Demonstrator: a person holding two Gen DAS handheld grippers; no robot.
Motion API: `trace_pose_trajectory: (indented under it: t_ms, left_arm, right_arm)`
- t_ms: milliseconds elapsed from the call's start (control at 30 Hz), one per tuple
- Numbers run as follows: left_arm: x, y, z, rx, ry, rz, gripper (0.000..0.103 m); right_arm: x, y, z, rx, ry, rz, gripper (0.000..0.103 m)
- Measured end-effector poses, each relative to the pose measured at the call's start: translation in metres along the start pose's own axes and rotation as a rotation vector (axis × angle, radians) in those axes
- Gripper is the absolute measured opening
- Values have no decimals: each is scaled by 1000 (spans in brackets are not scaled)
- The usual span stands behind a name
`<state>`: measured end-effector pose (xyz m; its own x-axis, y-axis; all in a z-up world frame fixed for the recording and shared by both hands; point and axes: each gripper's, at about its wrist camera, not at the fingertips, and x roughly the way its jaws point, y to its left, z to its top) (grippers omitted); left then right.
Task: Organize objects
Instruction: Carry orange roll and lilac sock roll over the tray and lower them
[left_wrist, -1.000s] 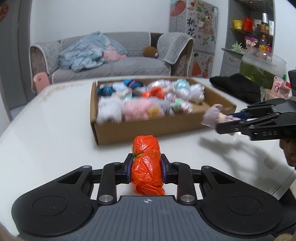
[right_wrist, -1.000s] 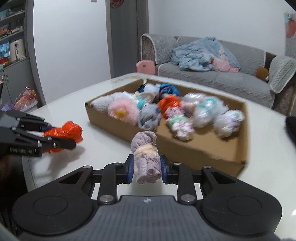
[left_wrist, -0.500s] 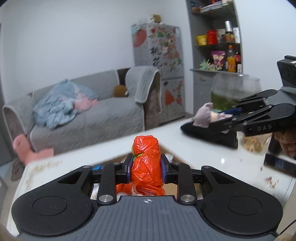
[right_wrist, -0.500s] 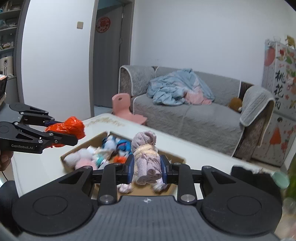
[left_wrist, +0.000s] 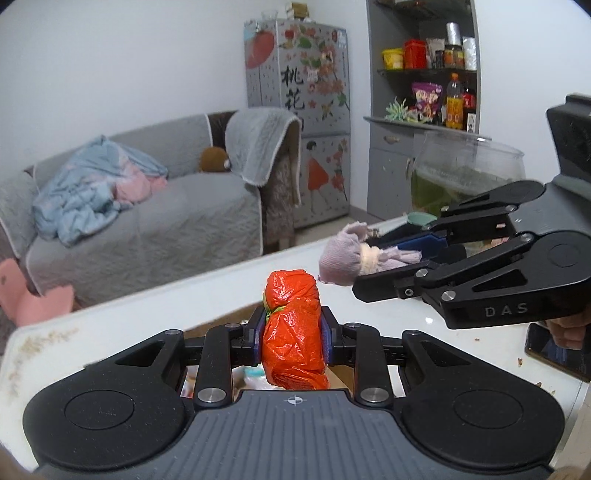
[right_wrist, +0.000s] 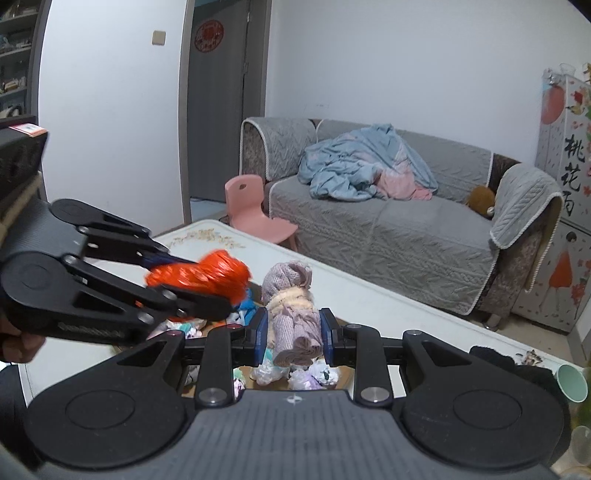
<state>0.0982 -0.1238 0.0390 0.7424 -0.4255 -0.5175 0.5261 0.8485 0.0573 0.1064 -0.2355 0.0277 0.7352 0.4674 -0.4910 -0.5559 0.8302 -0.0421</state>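
My left gripper (left_wrist: 293, 341) is shut on an orange plastic bundle (left_wrist: 293, 332), held up above the white table (left_wrist: 129, 314). It also shows in the right wrist view (right_wrist: 199, 275), to the left. My right gripper (right_wrist: 293, 338) is shut on a mauve rolled cloth bundle (right_wrist: 291, 314) tied with a cream band. That bundle shows in the left wrist view (left_wrist: 347, 258), to the right. The two grippers are close, side by side. Below them, the cardboard box shows only as slivers, with wrapped bundles (right_wrist: 314, 374) in it.
A grey sofa (right_wrist: 388, 229) with a blue blanket stands behind the table. A pink chair (right_wrist: 255, 210) stands by the table's far corner. A glass fish bowl (left_wrist: 465, 173), a phone (left_wrist: 557, 350) and a green cup (right_wrist: 571, 382) are on the table's right side.
Both grippers have risen from near the table and come closer together over the box, each still holding its bundle. The box has dropped almost out of view.
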Motion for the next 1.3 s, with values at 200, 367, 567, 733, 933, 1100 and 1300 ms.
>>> trace_pose_trajectory:
  t_ms: [200, 367, 567, 733, 933, 1100, 1300]
  left_arm:
    - [28, 4, -15, -15, 41, -32, 34]
    - [50, 9, -29, -27, 91, -59, 34]
    - [79, 16, -51, -41, 161, -92, 34]
    - [94, 13, -66, -54, 194, -118, 34]
    - [105, 18, -83, -12, 253, -88, 34]
    - [104, 35, -93, -4, 279, -44, 35]
    - [101, 38, -92, 9, 297, -36, 35]
  right_arm:
    - [7, -5, -6, 6, 33, 6, 26]
    - [17, -6, -15, 18, 68, 12, 26]
    - [30, -8, -25, 28, 111, 24, 26]
    - [40, -9, -30, 36, 138, 34, 26]
    - [54, -1, -40, 24, 183, 62, 26]
    - [66, 3, -49, 12, 224, 71, 26]
    - [81, 7, -59, -2, 290, 90, 26]
